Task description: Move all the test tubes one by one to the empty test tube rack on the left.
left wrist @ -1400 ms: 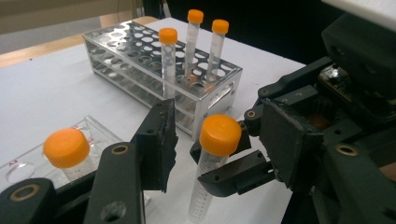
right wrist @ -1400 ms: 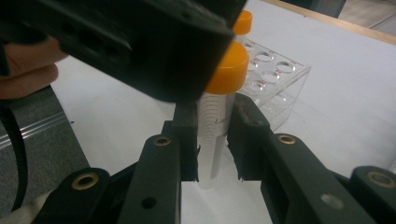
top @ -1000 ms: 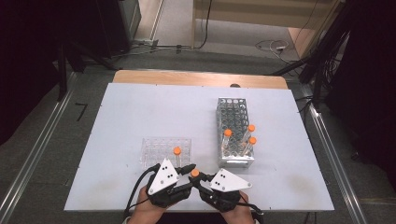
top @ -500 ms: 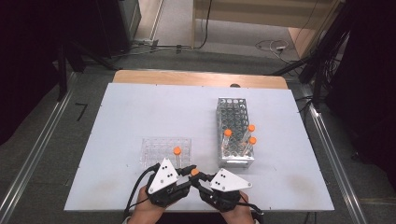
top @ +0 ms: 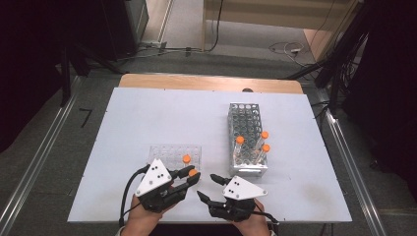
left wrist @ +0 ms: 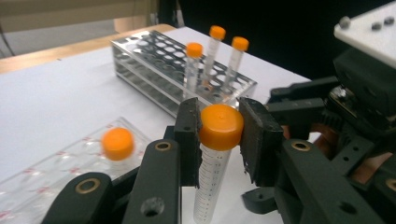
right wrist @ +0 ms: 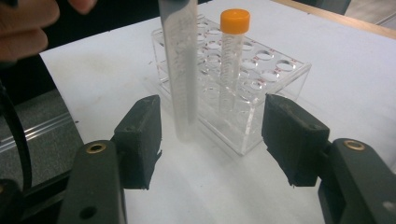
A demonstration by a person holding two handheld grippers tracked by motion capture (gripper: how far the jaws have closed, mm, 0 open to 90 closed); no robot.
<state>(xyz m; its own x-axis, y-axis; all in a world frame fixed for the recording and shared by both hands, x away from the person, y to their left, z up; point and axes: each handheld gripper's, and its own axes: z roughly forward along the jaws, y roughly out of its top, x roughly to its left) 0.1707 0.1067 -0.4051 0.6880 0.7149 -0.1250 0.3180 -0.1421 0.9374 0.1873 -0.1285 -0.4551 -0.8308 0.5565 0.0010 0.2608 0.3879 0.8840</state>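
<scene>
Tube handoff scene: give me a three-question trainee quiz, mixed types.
1. True or false: the left tool grips the orange-capped tube by its cap.
2. How many capped tubes stand in the metal rack?
3. The right tool is: A) shut on the tube, B) open with the tube's lower end between its pads, C) inside the clear rack.

Key: 1 true; 2 three; 3 B.

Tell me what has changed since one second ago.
The right gripper has just been opening and let go of the tube; the left gripper holds it by the cap and has lifted it slightly. Both racks and their tubes stayed put.
</scene>
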